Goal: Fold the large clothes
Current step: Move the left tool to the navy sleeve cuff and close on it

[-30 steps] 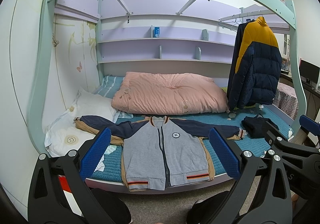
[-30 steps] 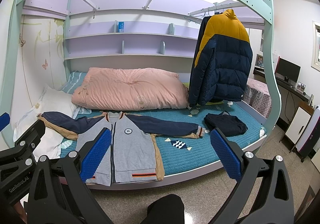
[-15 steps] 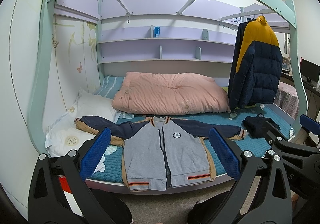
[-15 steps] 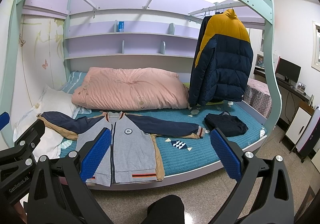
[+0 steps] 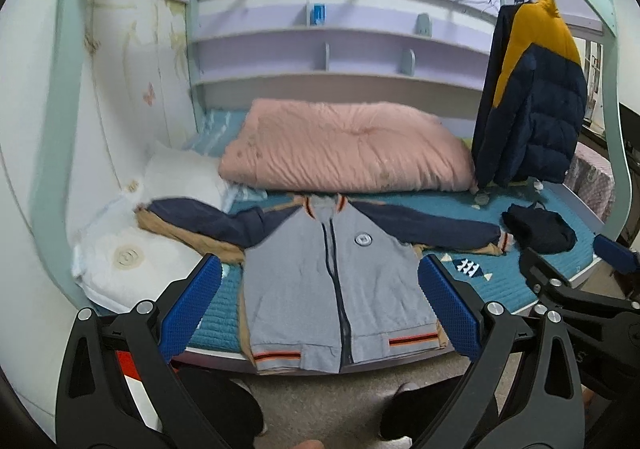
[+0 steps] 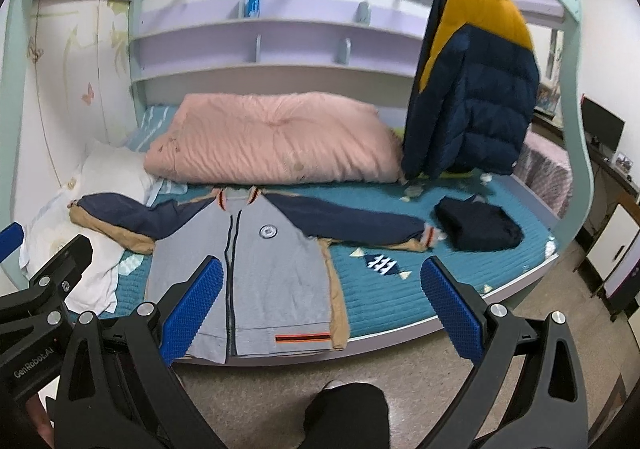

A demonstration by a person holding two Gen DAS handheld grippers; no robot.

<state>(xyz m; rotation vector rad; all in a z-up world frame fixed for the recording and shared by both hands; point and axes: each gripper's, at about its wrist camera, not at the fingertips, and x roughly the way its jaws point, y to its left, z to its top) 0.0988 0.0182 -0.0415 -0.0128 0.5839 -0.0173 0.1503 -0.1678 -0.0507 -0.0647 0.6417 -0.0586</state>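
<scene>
We hold both grippers off the bed, jaws spread wide, nothing btwn them. Left gripper (image 5: 320, 305) hovers short of the mattress edge, its blue pads (image 5: 191, 305) framing the jacket's body in the left wrist view. Right gripper (image 6: 322, 305) sits beside it to the right, also gaping & empty; its left pad overlaps the jacket's lower hem in its own view, but we can't tell any contact, looks apart.

The jacket (image 5: 336, 273) lies flat, front up, zipped, on the teal bedspread (image 6: 380, 289) near the front edge of the bed. Grey body, navy sleeves w/ tan undersides, orange-striped hem & cuffs, round badge on the chest. Both sleeves are stretched out sideways: one reaches onto the white pillow (image 5: 120, 257) at left, the other ends just beside a small folded dark garment (image 6: 478, 227) on the right.

Behind the jacket, a pink duvet (image 5: 344, 147) is bundled along the back of the bed. A navy & yellow puffer coat (image 6: 476, 89) hangs from the rail at right, above the mattress. Lilac shelves (image 5: 328, 45) run along the back wall. Floor in front of the bed is speckled grey.
</scene>
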